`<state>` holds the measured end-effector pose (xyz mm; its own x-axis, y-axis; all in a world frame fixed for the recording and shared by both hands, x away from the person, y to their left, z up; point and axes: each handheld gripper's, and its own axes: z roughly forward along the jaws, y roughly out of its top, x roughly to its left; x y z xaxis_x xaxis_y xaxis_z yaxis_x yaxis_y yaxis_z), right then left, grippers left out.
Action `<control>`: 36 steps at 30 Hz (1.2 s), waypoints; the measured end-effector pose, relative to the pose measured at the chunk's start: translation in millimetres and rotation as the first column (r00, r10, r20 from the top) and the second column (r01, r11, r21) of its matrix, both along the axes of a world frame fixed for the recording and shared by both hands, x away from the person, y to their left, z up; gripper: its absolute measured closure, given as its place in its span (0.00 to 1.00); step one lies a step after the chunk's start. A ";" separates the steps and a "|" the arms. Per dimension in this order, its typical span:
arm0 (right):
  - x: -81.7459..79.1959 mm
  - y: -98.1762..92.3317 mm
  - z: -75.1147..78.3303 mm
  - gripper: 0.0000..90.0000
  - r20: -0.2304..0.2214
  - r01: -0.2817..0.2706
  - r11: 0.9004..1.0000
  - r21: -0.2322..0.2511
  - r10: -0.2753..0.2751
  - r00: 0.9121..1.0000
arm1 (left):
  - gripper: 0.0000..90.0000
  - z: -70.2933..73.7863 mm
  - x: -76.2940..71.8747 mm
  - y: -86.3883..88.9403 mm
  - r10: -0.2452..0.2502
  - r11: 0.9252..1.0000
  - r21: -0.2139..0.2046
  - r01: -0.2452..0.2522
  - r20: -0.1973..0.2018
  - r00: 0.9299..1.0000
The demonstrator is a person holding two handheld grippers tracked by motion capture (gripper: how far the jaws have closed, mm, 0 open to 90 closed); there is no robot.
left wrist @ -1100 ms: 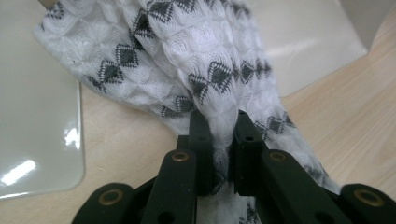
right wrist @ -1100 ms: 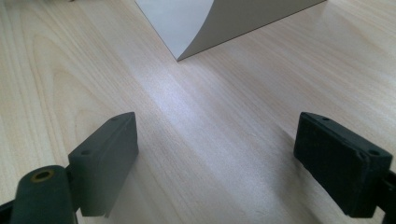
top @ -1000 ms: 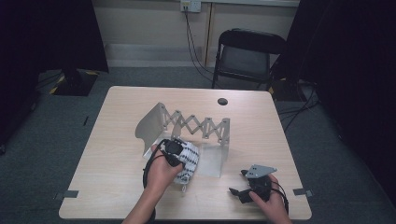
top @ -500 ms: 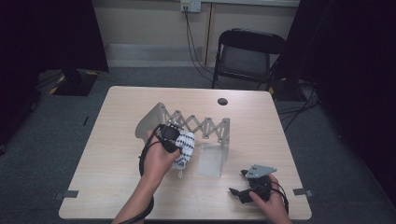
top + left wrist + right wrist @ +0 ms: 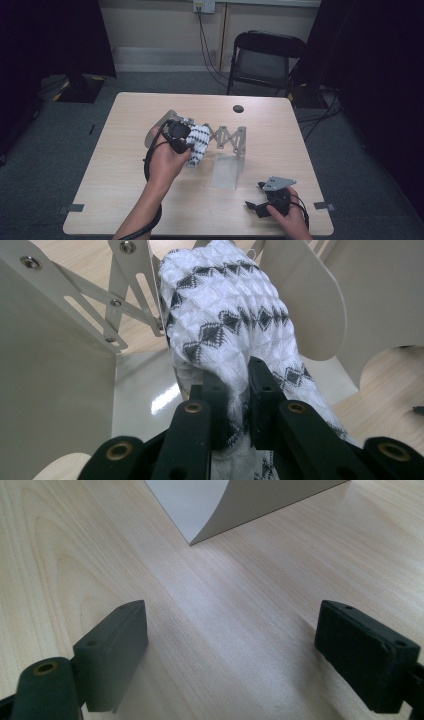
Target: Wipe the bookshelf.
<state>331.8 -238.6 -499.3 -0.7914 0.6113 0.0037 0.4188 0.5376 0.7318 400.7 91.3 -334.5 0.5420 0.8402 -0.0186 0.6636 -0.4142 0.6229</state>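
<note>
Nearest, at the table's right front edge, the right gripper (image 5: 256, 207) rests on the pale wooden table (image 5: 125, 200) with its jaws spread wide and nothing between them, seemingly parked out of the way. Farther in and to the left, the left gripper (image 5: 235, 390) pinches a white knitted cloth with black diamond patterns (image 5: 198, 144), held above the tabletop against the grey metal accordion-style rack (image 5: 231, 140), probably to hang or thread it there.
</note>
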 end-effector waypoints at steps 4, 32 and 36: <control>0.1 0.0 0.0 0.15 0.002 0.000 1.000 0.000 0.000 1.000 | 0.90 7.4 -1.4 -0.8 -0.006 1.000 0.011 0.006 0.019 1.000; 0.0 0.0 0.0 0.15 -0.001 -0.001 1.000 0.000 0.001 1.000 | 0.90 -60.1 7.2 5.5 0.034 0.999 0.037 -0.031 -0.095 0.995; 0.0 0.0 0.0 0.15 -0.001 -0.001 1.000 0.000 0.001 1.000 | 0.90 -72.9 5.5 3.7 0.039 0.999 0.031 -0.035 -0.115 0.993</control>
